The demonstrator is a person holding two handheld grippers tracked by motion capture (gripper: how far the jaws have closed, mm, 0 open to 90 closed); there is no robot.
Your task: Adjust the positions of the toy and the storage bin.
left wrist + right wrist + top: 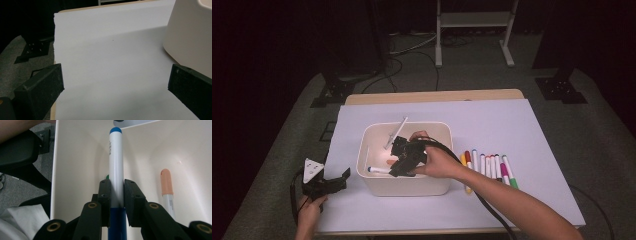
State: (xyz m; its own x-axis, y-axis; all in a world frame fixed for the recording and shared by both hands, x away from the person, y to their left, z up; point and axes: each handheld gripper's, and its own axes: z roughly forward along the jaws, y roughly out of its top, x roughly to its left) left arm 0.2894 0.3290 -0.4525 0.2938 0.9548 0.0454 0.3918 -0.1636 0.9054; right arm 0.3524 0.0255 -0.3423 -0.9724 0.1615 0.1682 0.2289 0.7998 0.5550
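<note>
- The right hand-held gripper (116, 195) is clamped on a blue-capped white marker (116, 165), held down inside the cream bin (404, 187).
- An orange-capped marker (167, 187) lies on the bin floor just beside it.
- The left hand-held gripper (115, 82) rests wide open and holds nothing, over the white sheet (112, 55) on the bench, near the bin's left wall.
- More markers (492, 167) lie in a row right of the bin.

The high view looks forward and down from above the near side of the table, far enough back to take in the whole white sheet (512, 120) and the floor beyond. The left gripper view sits low over the sheet (112, 62) and faces the tub's outer wall (190, 37). The right gripper view looks very closely into the tub (82, 152), probably pointing downward. All three views share the tub (407, 187).
</note>
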